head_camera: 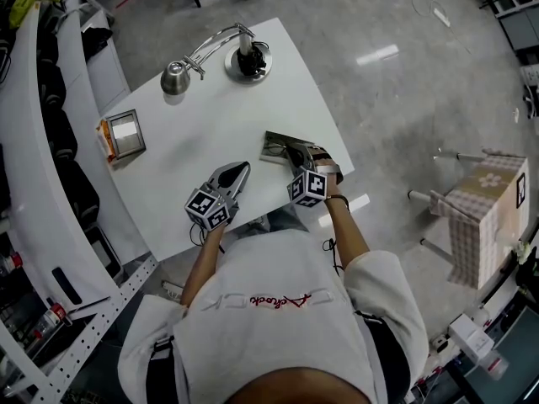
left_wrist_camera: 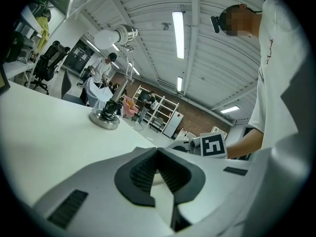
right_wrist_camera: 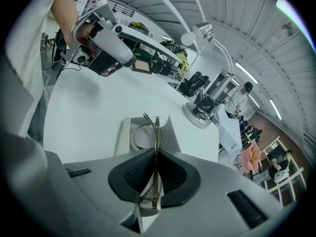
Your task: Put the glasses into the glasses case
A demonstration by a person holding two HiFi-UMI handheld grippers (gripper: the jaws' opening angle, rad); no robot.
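Glasses [right_wrist_camera: 156, 127] pinched edge-on in right gripper [right_wrist_camera: 157, 157]; jaws pressed onto frame, long axis running straight ahead along jaws. Glasses case [right_wrist_camera: 124, 135] lies open on table [head_camera: 210, 124] directly beyond jaw tips, lens seen against its opening. Judgement: short forward-down move should seat them. Right gripper nearer case. Left gripper [left_wrist_camera: 158, 154]: jaws together, nothing held, apart to left. Count: 1 glasses, 1 case, 2 grippers, 1 desk lamp [head_camera: 206, 57].

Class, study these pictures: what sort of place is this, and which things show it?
Probably an open lab or workshop office: a white table with a desk lamp, office chairs at side desks, and open shelving under strip lights.
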